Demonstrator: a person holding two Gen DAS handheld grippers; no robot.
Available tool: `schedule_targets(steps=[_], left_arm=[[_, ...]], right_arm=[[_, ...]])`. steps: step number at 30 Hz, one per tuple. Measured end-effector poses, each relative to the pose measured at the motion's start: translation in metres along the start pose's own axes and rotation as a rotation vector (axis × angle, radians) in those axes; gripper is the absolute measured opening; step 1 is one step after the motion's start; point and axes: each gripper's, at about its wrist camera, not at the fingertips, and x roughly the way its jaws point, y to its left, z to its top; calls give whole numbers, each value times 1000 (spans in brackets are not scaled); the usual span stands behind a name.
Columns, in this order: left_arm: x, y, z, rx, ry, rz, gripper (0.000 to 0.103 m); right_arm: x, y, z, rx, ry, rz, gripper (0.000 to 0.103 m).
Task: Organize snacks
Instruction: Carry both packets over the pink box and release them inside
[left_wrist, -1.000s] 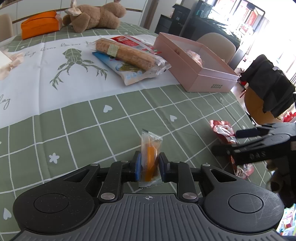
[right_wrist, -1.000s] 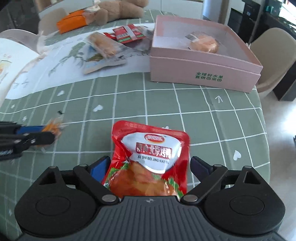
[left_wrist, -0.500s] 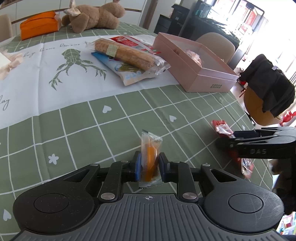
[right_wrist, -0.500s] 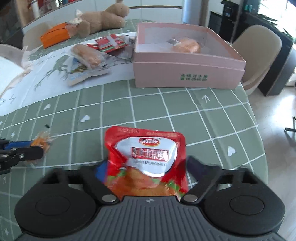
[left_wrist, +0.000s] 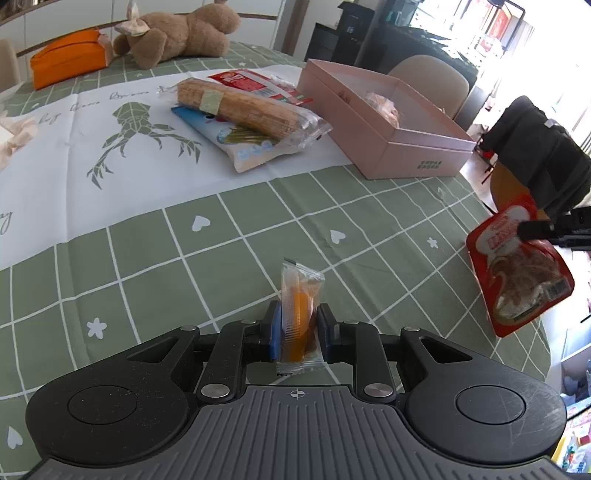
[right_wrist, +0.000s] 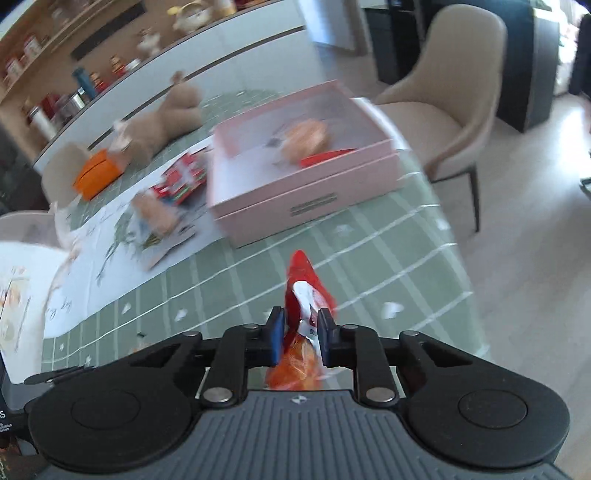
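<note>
Lifted clear of the green checked tablecloth (left_wrist: 147, 258) since a second ago, the red snack pouch (left_wrist: 517, 266) now hangs in the air at the table's right edge, pinched near its top by the right gripper (right_wrist: 301, 332). A second ago that gripper's fingers stood spread on either side of the pouch as it lay flat; they are now pressed in on it, and the pouch (right_wrist: 306, 291) shows edge-on between the blue pads. The left gripper (left_wrist: 297, 326) has not shifted: its fingers stay clamped on a small clear sachet with an orange filling (left_wrist: 299, 314), held upright just above the cloth.

Ahead sits the open pink box (left_wrist: 388, 122), with a wrapped bun (right_wrist: 306, 138) and a red item inside. More packets, among them a long wrapped biscuit roll (left_wrist: 240, 103), lie on the white runner beside it.

The right wrist view is heavily blurred, so the box's contents and the pouch's print cannot be read. The pouch's lower end is hidden behind the gripper body.
</note>
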Motion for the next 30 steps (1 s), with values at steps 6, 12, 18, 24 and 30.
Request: schedule_targets(steps=[6, 12, 18, 24, 30], left_arm=[[3, -3, 6, -3, 27, 13, 26], [5, -12, 8, 46, 51, 53, 27], [9, -26, 11, 118, 73, 113, 28], [14, -41, 12, 167, 96, 178, 28], [11, -48, 11, 151, 110, 60, 24]], right_arm=[[13, -1, -12, 6, 36, 47, 26], [48, 3, -25, -45, 120, -66, 24], [39, -16, -27, -16, 129, 20, 21], [30, -22, -25, 12, 115, 86, 21], [21, -24, -13, -22, 83, 90, 21]])
